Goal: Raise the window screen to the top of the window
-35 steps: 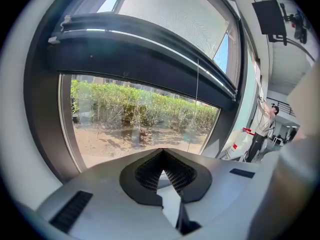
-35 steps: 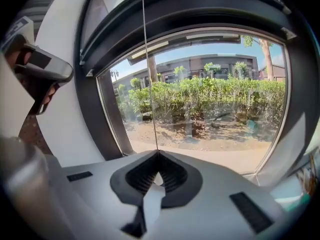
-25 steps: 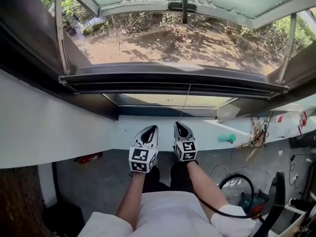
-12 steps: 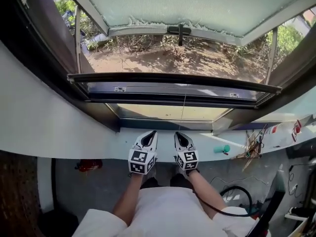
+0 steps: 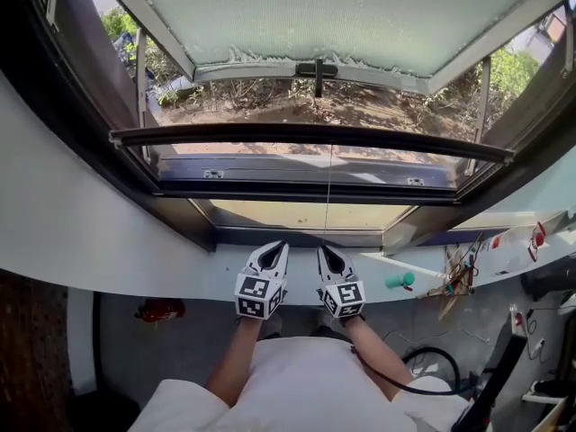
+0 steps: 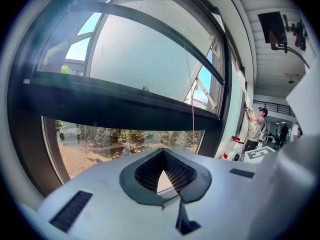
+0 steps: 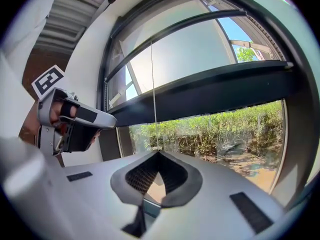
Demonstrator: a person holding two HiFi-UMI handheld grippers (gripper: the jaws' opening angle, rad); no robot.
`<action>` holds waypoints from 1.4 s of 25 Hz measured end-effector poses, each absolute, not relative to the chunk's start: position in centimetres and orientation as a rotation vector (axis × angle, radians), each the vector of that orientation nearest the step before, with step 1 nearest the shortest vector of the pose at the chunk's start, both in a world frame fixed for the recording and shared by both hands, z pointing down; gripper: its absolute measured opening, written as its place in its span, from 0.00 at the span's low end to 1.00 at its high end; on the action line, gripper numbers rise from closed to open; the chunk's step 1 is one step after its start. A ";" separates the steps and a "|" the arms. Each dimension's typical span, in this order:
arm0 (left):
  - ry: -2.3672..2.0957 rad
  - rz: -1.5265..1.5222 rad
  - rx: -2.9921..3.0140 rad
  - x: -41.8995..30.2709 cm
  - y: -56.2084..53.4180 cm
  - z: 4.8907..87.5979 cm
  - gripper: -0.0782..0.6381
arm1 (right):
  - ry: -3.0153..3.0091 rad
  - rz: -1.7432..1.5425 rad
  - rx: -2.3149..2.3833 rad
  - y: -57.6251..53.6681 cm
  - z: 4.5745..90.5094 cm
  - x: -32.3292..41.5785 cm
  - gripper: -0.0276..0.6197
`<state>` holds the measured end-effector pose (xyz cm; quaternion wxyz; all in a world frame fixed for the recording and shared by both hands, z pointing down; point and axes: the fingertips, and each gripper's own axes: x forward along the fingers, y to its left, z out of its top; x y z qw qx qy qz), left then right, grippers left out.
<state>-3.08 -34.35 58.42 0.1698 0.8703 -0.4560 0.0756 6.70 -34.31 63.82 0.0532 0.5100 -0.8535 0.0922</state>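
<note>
Window screen (image 5: 306,135) shows as a dark bar spanning the frame from side to side, partway up, with an open gap below it down to the lower rail (image 5: 306,171). The right gripper (image 5: 327,249) is clamped on the thin pull cord (image 5: 328,196) hanging from the bar. The left gripper (image 5: 275,246), jaws together and empty, sits just beside it over the white ledge (image 5: 90,241).

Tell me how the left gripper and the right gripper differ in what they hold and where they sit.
The right gripper has the thin cord from the screen's bottom bar running down into its closed tips, seemingly pinched; the left gripper has nothing between its closed jaws. The right gripper sits under the cord; the left gripper sits to its left, apart from it. Both are shut, side by side, pointing at the window.
</note>
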 end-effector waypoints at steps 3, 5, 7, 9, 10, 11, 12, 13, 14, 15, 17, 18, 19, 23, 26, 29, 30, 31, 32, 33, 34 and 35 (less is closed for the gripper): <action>-1.303 0.199 2.478 -2.9 -34.8 57.9 0.11 | -2.616 0.267 1.552 -34.5 63.0 6.3 0.03; -1.305 0.191 2.481 -2.8 -35.0 57.6 0.11 | -2.628 0.261 1.556 -34.6 62.5 6.1 0.03; -1.306 0.187 2.481 -2.8 -35.2 57.5 0.11 | -2.638 0.255 1.562 -34.7 62.0 6.1 0.03; -1.302 0.184 2.484 -2.7 -35.2 57.3 0.11 | -2.646 0.247 1.573 -34.9 61.5 6.2 0.03; -1.298 0.185 2.487 -2.6 -35.3 57.3 0.11 | -2.651 0.243 1.579 -34.9 61.2 6.2 0.03; -1.294 0.188 2.490 -2.6 -35.3 57.2 0.11 | -2.656 0.237 1.585 -35.0 60.9 6.3 0.03; -1.291 0.191 2.492 -2.5 -35.3 57.1 0.11 | -2.661 0.230 1.591 -35.2 60.5 6.2 0.03; -1.288 0.192 2.495 -2.5 -35.4 57.1 0.11 | -2.667 0.223 1.595 -35.4 60.2 6.2 0.03; -1.287 0.193 2.496 -2.5 -35.5 57.0 0.11 | -2.674 0.216 1.597 -35.5 59.8 6.1 0.03; -1.286 0.193 2.497 -2.4 -35.5 57.0 0.11 | -2.680 0.209 1.597 -35.7 59.5 6.0 0.03; -1.286 0.194 2.498 -2.4 -35.7 57.0 0.11 | -2.693 0.200 1.589 -36.0 59.0 5.6 0.03; -1.287 0.194 2.498 -2.4 -35.7 56.9 0.11 | -2.699 0.199 1.586 -36.1 58.9 5.5 0.03; -1.289 0.193 2.499 -2.4 -35.8 56.8 0.11 | -2.707 0.199 1.584 -36.1 58.6 5.4 0.03; -1.305 0.182 2.505 -2.6 -36.1 56.1 0.11 | -2.751 0.172 1.589 -36.3 56.7 5.0 0.03; -1.324 0.162 2.510 -2.8 -36.4 55.3 0.11 | -2.791 0.114 1.588 -36.5 54.5 4.8 0.03; -1.339 0.142 2.513 -3.1 -36.5 54.7 0.11 | -2.830 0.053 1.601 -36.7 52.1 4.7 0.03; -1.343 0.136 2.514 -3.2 -36.5 54.6 0.11 | -2.842 0.028 1.604 -36.7 51.3 4.7 0.03; -1.346 0.130 2.512 -3.3 -36.6 54.5 0.11 | -2.853 0.001 1.605 -36.8 50.6 4.7 0.03; -1.349 0.124 2.511 -3.4 -36.6 54.4 0.11 | -2.862 -0.024 1.606 -36.9 49.9 4.7 0.03; -1.352 0.117 2.510 -3.4 -36.7 54.2 0.11 | -2.868 -0.043 1.608 -36.9 49.3 4.7 0.03; -1.354 0.110 2.511 -3.5 -36.8 54.0 0.11 | -2.871 -0.059 1.610 -37.0 48.9 4.7 0.03; -1.357 0.103 2.512 -3.5 -36.9 53.8 0.11 | -2.871 -0.069 1.611 -37.1 48.5 4.7 0.03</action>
